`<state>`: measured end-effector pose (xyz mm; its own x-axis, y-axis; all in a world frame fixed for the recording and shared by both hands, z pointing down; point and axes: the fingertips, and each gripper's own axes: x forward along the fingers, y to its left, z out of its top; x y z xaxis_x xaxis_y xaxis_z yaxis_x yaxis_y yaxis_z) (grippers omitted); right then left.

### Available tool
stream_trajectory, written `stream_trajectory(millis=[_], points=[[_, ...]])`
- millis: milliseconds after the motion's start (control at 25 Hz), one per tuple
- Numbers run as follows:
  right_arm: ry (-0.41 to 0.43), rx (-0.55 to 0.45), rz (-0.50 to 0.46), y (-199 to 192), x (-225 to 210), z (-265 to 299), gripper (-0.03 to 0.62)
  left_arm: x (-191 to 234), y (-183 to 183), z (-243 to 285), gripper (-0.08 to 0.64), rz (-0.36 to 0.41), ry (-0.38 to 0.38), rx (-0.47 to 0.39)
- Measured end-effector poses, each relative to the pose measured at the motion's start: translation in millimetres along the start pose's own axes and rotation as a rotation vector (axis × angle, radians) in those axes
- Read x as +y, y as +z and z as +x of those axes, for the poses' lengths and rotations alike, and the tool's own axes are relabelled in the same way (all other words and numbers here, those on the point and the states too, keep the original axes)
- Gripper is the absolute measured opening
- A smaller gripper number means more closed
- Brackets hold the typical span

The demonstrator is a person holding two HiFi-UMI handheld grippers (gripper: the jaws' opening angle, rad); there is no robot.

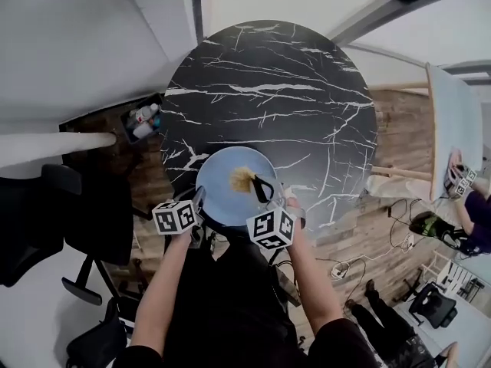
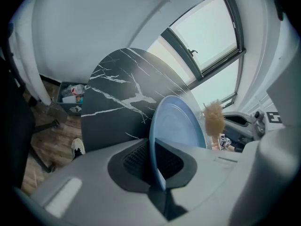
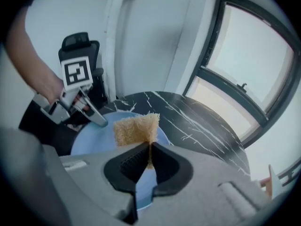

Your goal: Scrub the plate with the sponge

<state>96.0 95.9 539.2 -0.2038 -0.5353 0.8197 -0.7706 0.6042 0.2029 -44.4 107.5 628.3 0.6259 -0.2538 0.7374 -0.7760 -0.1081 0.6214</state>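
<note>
While our left hand-held gripper (image 2: 153, 160) pinches the near rim of the blue plate (image 1: 222, 199), our right hand-held gripper (image 3: 147, 155) is closed on the yellow sponge (image 3: 136, 128), right at the middle of the plate. The plate lies on the black desk (image 1: 268, 83). We think scrubbing is the step now. Next we should rub the sponge round the plate and hold the rim tight.

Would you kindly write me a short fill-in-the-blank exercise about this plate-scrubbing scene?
The left hand-held gripper grips the plate by its ____.
The right hand-held gripper is shut on the ____.
The plate is coloured ____.
The black marbled table is ____ in shape.
Missing words: rim; sponge; blue; round.
</note>
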Motion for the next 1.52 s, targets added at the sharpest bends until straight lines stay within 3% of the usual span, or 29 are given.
stream_trajectory(millis=[200, 400, 480, 600, 720, 800, 920, 1240, 1360, 1520], points=[[0.028, -0.157, 0.204, 26.1, -3.3, -70.4, 0.02, -6.5, 3.6, -3.9, 0.087, -0.009, -0.021, -0.02], [0.027, -0.343, 0.454, 43.3, -16.8, -142.5, 0.021, -3.9, 11.7, -15.9, 0.104, -0.007, 0.004, -0.057], [0.004, -0.411, 0.507, 44.7, -23.4, -170.2, 0.021, -2.5, 15.6, -24.3, 0.106, -0.017, 0.009, -0.08], [-0.037, -0.504, 0.545, 46.9, -30.9, -210.7, 0.021, -6.6, 19.8, -41.9, 0.103, 0.008, 0.026, -0.101], [-0.107, -0.564, 0.588, 39.4, -41.7, -246.0, 0.02, -19.6, 26.9, -65.4, 0.043, 0.08, 0.057, -0.158], [-0.159, -0.597, 0.616, 32.6, -50.6, -262.9, 0.02, -36.3, 37.8, -84.7, 0.002, 0.137, 0.06, -0.238], [-0.207, -0.621, 0.639, 22.7, -58.4, -273.0, 0.02, -72.6, 56.7, -115.4, 0.001, 0.238, 0.024, -0.398], [-0.221, -0.673, 0.629, 35.0, -56.5, -274.3, 0.021, -180.1, 72.0, -196.5, 0.0, 0.55, -0.028, -0.707], [-0.214, -0.67, 0.611, 38.2, -52.4, -273.2, 0.021, -211.1, 70.2, -218.8, 0.0, 0.602, -0.041, -0.76], [-0.193, -0.673, 0.589, 40.8, -49.1, -271.8, 0.02, -231.6, 70.3, -231.1, 0.0, 0.602, -0.071, -0.778]])
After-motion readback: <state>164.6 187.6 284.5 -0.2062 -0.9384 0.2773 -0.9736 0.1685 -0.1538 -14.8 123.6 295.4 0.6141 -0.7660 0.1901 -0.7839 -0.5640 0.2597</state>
